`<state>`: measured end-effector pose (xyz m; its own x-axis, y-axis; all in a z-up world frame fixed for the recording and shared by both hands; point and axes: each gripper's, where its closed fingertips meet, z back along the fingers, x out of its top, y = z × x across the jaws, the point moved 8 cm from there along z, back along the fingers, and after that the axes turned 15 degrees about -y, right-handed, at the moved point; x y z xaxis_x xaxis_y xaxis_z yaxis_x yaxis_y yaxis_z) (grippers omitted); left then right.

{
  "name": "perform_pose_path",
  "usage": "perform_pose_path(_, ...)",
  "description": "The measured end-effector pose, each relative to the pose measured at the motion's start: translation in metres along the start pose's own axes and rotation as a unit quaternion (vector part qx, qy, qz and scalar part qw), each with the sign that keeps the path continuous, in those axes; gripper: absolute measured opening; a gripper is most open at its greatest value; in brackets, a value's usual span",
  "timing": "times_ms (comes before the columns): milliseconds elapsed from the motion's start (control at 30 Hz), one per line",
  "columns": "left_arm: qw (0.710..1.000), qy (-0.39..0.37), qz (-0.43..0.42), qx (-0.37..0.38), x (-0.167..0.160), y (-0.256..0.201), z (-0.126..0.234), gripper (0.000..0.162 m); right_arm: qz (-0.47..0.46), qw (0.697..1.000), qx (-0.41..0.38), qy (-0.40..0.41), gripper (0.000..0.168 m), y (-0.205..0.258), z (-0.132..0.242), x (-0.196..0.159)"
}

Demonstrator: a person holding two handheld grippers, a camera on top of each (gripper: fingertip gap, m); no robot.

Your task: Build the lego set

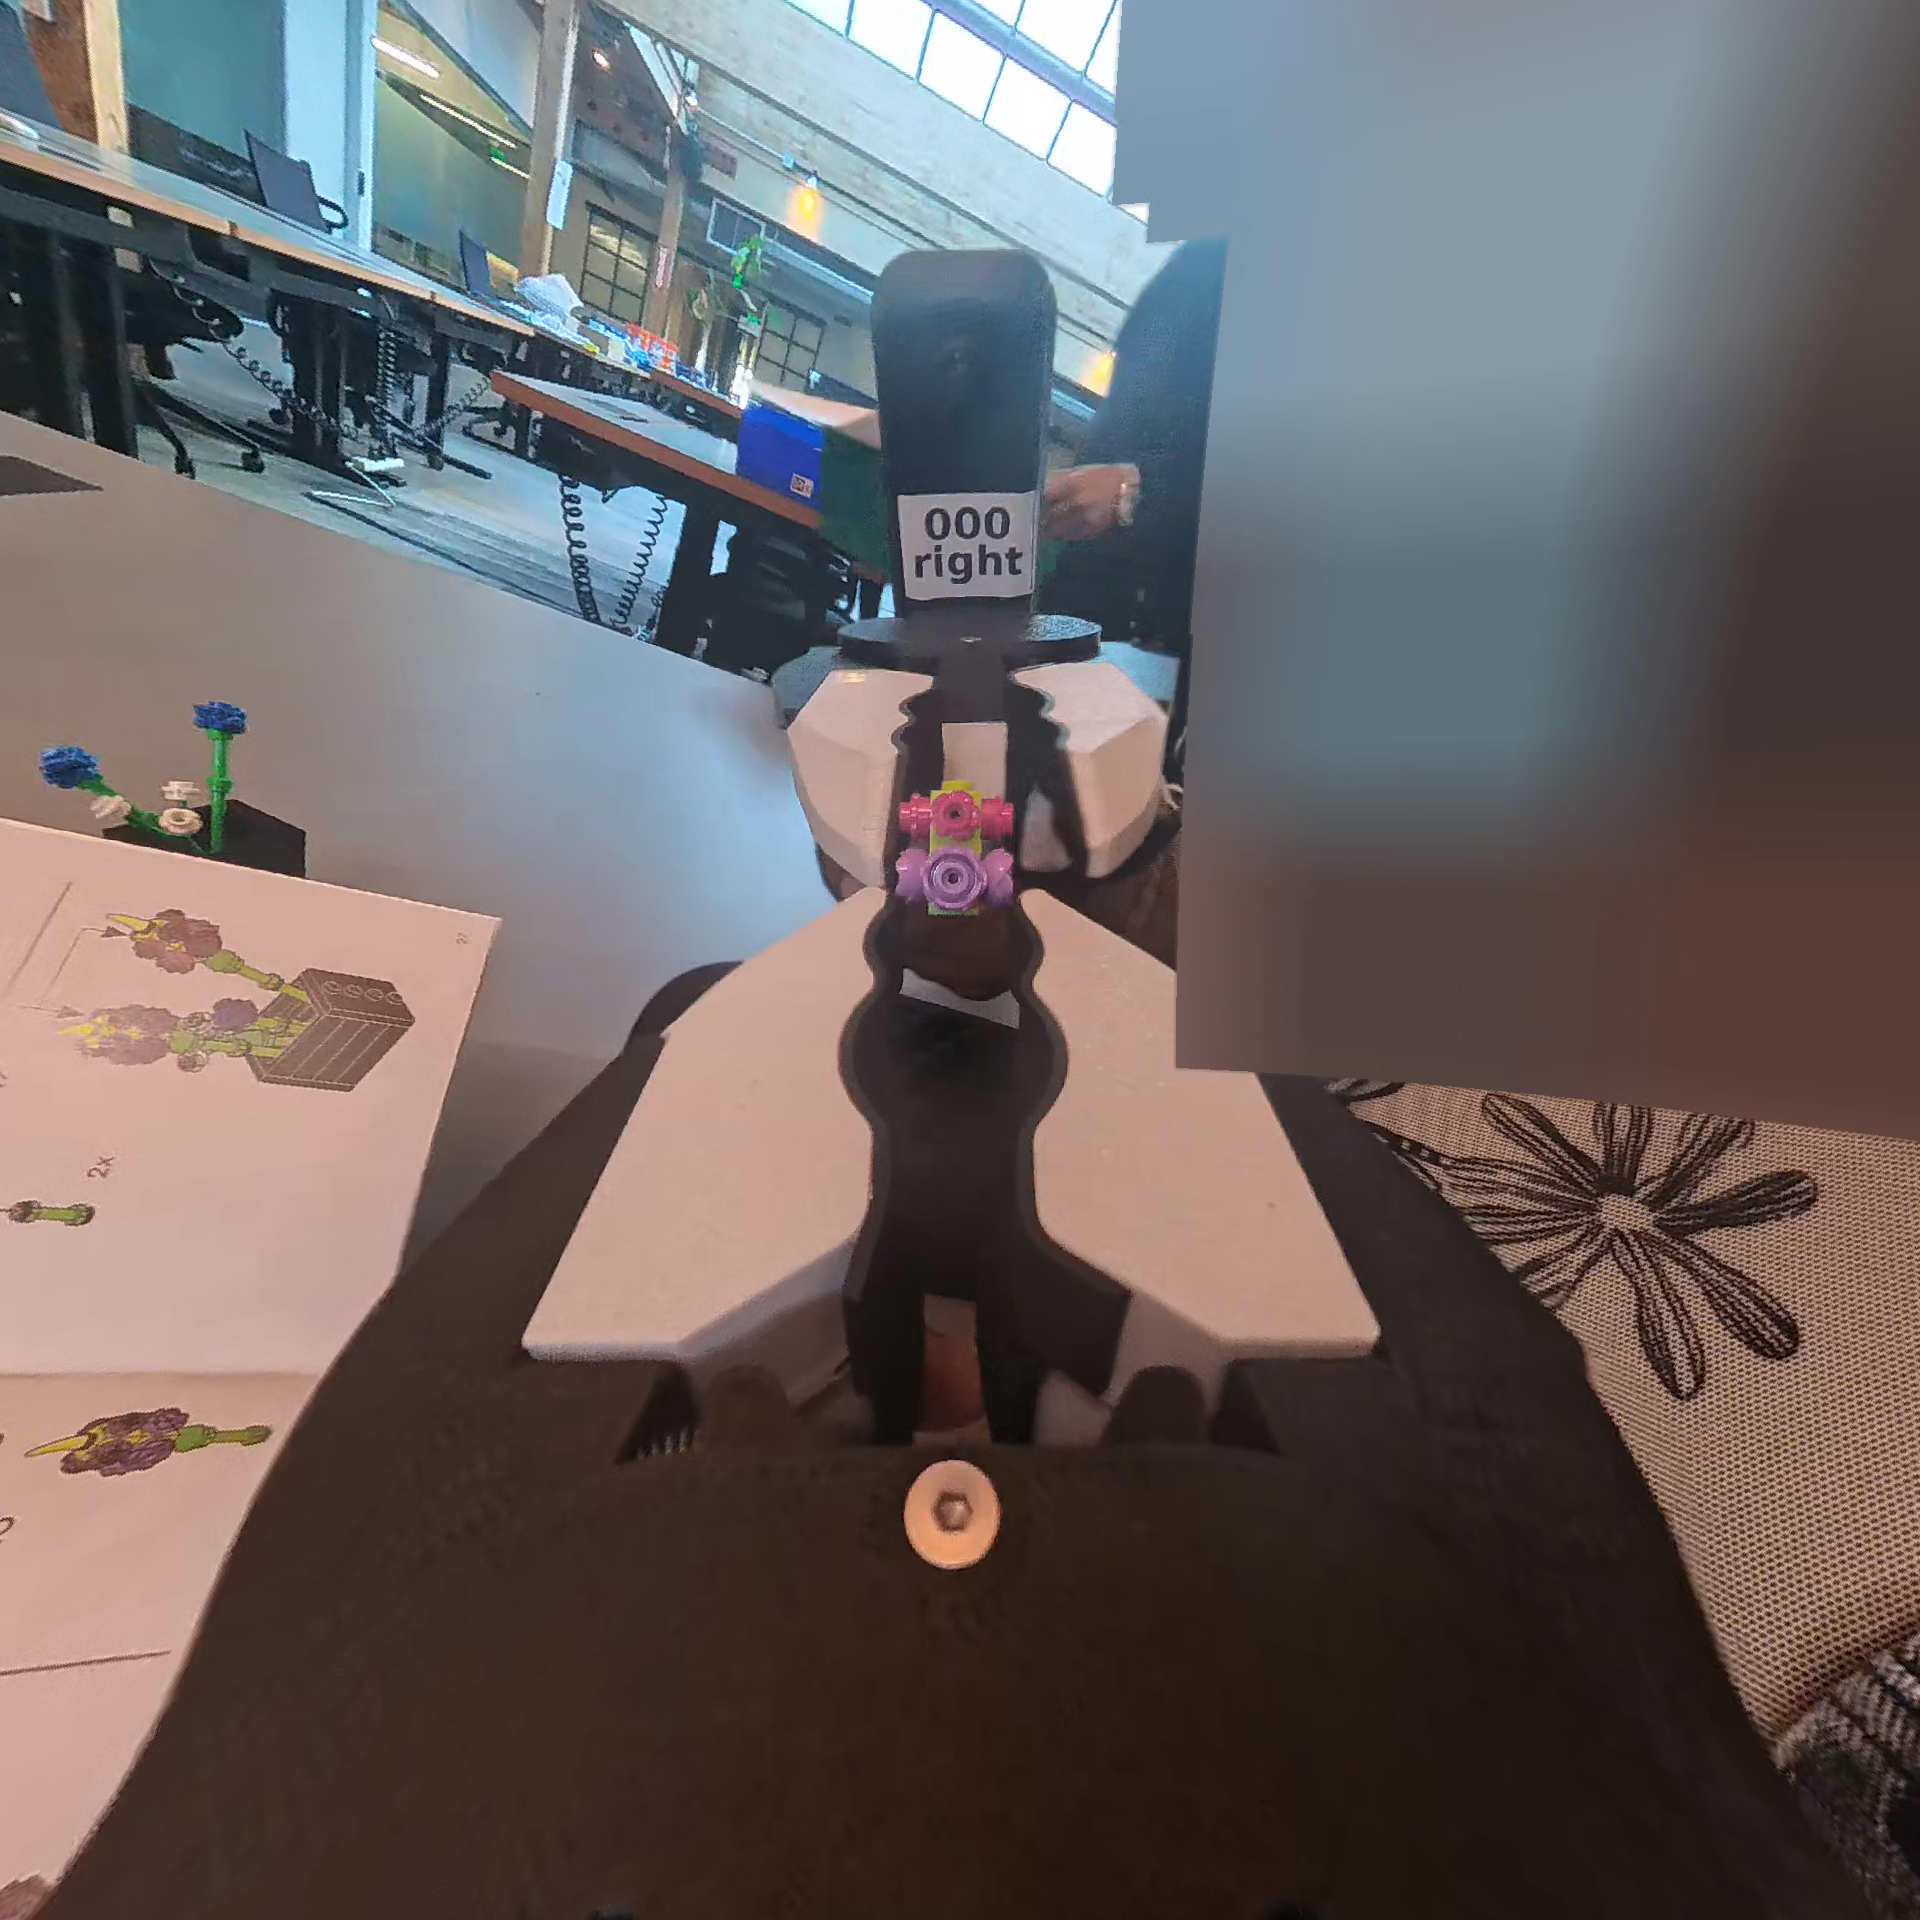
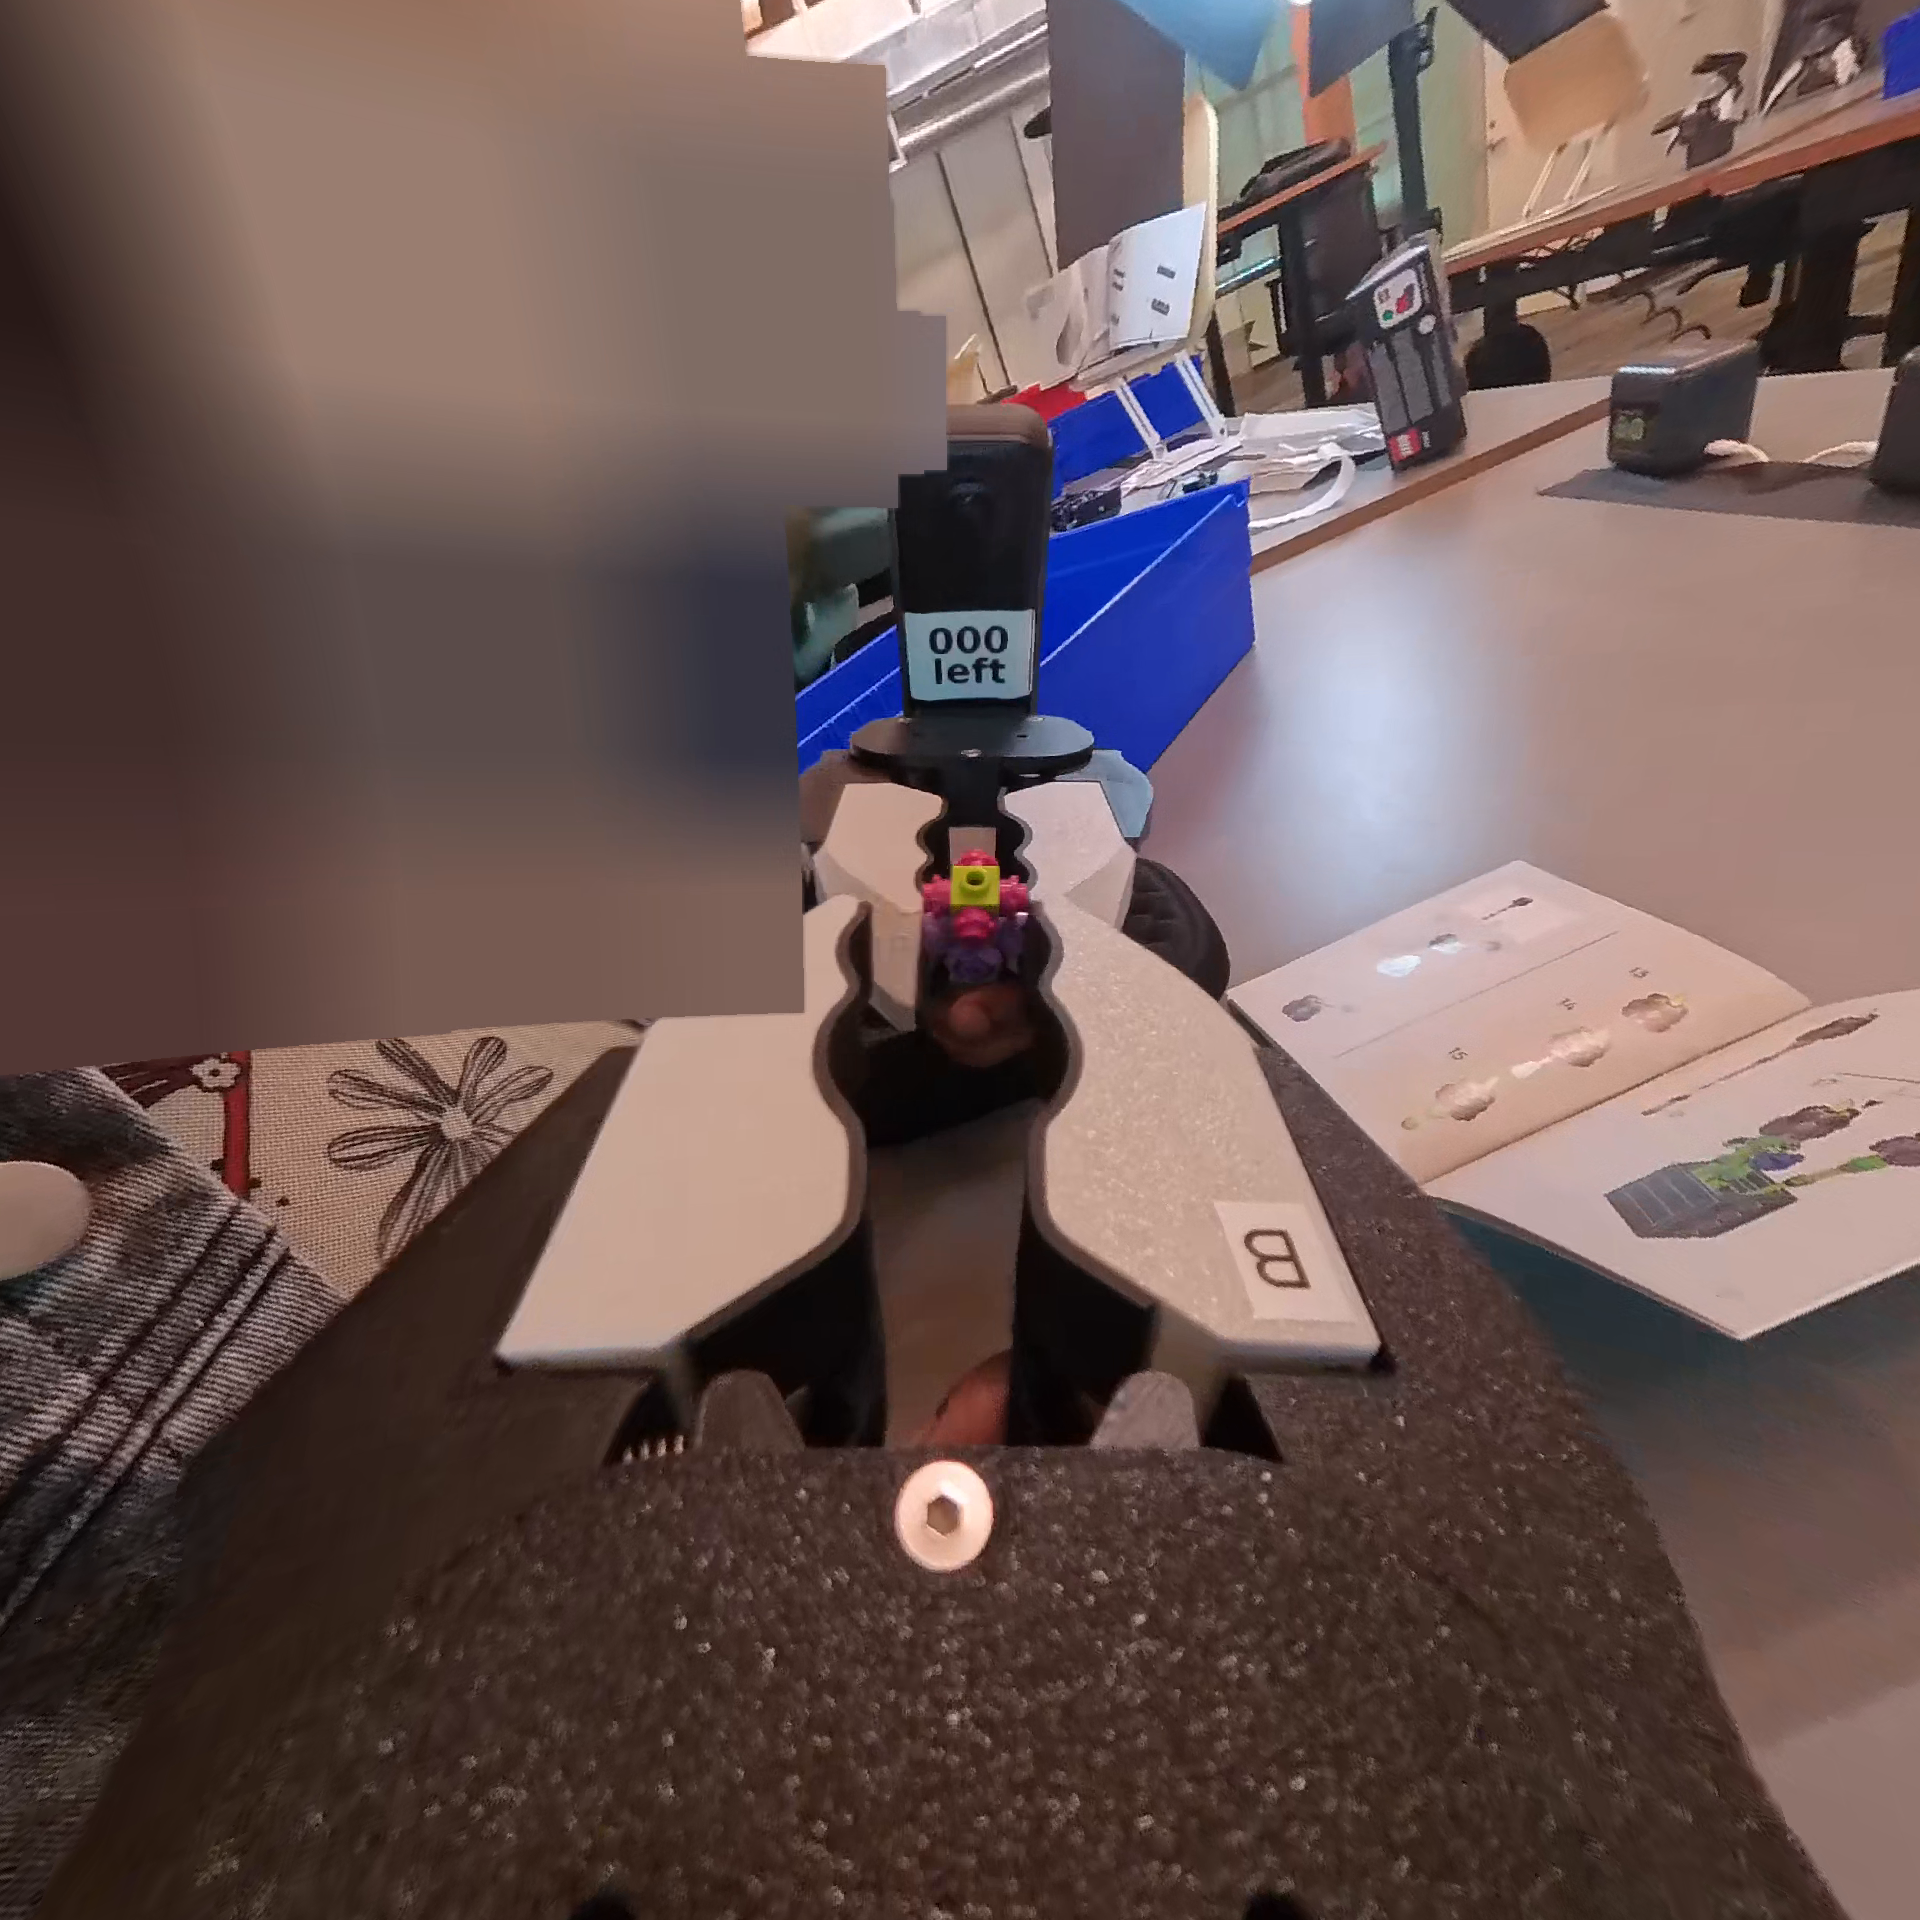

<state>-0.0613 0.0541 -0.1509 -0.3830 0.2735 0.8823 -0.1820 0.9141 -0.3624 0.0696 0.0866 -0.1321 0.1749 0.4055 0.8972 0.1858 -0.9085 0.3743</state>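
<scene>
A small lego flower cluster (image 1: 951, 878) has a lime green brick with magenta blossoms above and lavender blossoms below. It is held in the air between both grippers, which face each other tip to tip. My left gripper (image 1: 954, 916) is shut on it from the near side in the left wrist view, and my right gripper (image 1: 961, 795) closes on it from the far side. In the right wrist view the cluster (image 2: 975, 886) sits between my right gripper (image 2: 977, 951) and the left gripper (image 2: 975, 868). Which blossom each one pinches I cannot tell.
A partly built model (image 1: 208, 800) with blue flowers on green stems stands on a black base on the grey table (image 1: 468, 675). The open instruction booklet (image 1: 208, 1143) also shows in the right wrist view (image 2: 1558, 1091). A blue bin (image 2: 1143, 592) stands behind. A person's flowered garment (image 1: 1610, 1247) is close. My two grippers' fingertips are within a few centimetres of each other.
</scene>
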Motion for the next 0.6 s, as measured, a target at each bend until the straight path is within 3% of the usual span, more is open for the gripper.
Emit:
perform_pose_path(100,1.0,-0.005,-0.007,0.008,0.0008,0.0017,0.0018,0.018,0.001,1.0,-0.004,-0.003,0.03,-0.0008,-0.0007,0.0033)
perform_pose_path(367,1.0,0.009,-0.021,0.011,0.0004,0.0016,0.0019,0.019,0.02,1.0,-0.013,0.003,0.018,-0.0044,-0.0003,0.0057)
perform_pose_path(433,0.999,0.024,-0.032,0.022,0.0004,0.0033,0.0036,0.026,0.019,1.0,-0.006,0.006,0.017,-0.0044,0.001,0.0069)
perform_pose_path(600,0.997,0.048,-0.054,0.014,0.0018,-0.0009,0.0008,0.025,0.032,0.998,0.01,0.045,0.018,-0.0026,-0.0012,0.004)
